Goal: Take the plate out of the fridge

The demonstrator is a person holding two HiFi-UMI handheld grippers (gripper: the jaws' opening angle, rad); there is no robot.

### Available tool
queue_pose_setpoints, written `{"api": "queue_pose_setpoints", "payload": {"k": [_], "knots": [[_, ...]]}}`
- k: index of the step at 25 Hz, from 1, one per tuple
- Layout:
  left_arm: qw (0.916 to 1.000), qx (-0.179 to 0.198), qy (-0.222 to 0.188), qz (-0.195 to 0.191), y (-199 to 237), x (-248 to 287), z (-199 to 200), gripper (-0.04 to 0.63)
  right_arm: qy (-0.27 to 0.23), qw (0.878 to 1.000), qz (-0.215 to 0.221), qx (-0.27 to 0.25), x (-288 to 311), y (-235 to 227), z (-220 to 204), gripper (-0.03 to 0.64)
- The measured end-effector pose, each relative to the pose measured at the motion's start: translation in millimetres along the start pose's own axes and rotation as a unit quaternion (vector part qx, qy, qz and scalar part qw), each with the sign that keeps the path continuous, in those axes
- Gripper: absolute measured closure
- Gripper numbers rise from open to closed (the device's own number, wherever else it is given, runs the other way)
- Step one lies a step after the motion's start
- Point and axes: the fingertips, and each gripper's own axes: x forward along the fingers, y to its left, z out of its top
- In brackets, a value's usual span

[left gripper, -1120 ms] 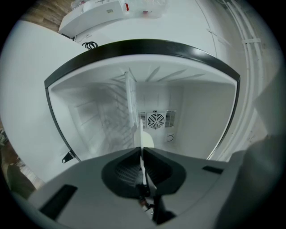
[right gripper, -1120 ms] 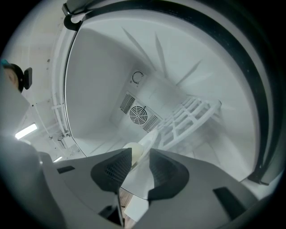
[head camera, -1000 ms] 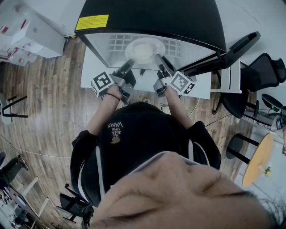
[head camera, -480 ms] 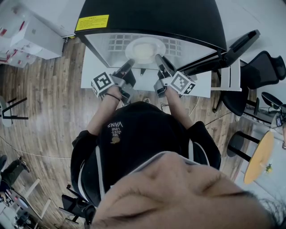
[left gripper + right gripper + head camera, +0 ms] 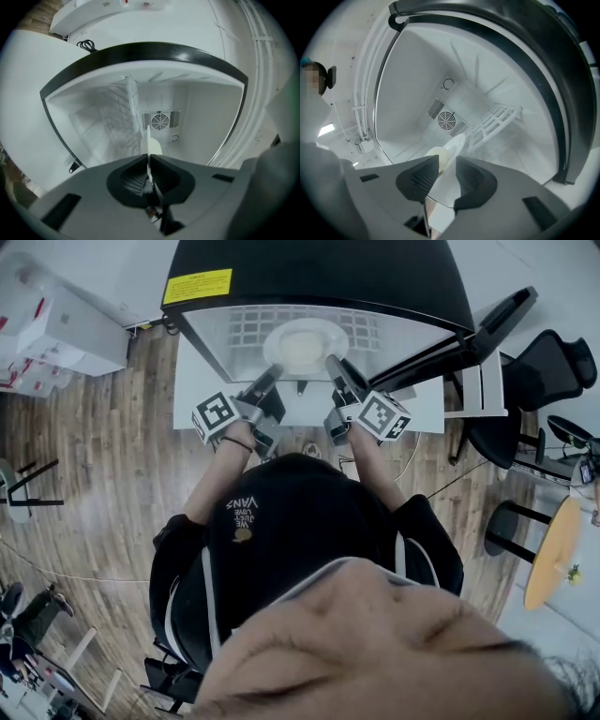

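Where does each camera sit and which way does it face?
Head view: on the person's head, looking down at fridge, plate, both arms.
Left gripper view: on the left hand-held gripper, facing the fridge's fan, jaws showing.
Right gripper view: on the right hand-held gripper, facing that fan, jaws showing.
All share the plate.

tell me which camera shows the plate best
The head view: the plate shows nearly its whole round face on the fridge shelf. The left gripper view shows only its thin edge; the right gripper view shows a slanted slice.
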Motion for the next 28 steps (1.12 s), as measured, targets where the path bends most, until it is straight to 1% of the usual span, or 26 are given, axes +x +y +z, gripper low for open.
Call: {"api": "queue_pose_setpoints", "payload": {"k": [4, 10, 14, 21, 28], "knots": [[0.9999, 0.002, 0.013, 0.004, 2, -7, 0, 0.563, -0.01, 1.0, -0.01, -0.004, -5, 5, -5, 0.497], [0.9992, -0.001, 0.039, -0.007, -1, -18, -2, 0.563, -0.031, 0.999, -0.028, -0.008, -15, 15, -15, 0.497], [0.9986, 0.002, 0.053, -0.006, 2, -26, -3, 0.563, -0.043, 0.998, -0.036, -0.015, -21, 21, -21, 0.496], [0.9978, 0.001, 0.064, -0.017, 1, -35, -5, 0.563, -0.049, 0.998, -0.044, -0.022, -28, 27, -29, 0.497], [0.9974, 0.004, 0.069, -0.016, 3, -44, -4, 0.563, -0.056, 0.997, -0.046, -0.024, -29, 33, -38, 0.496]]}}
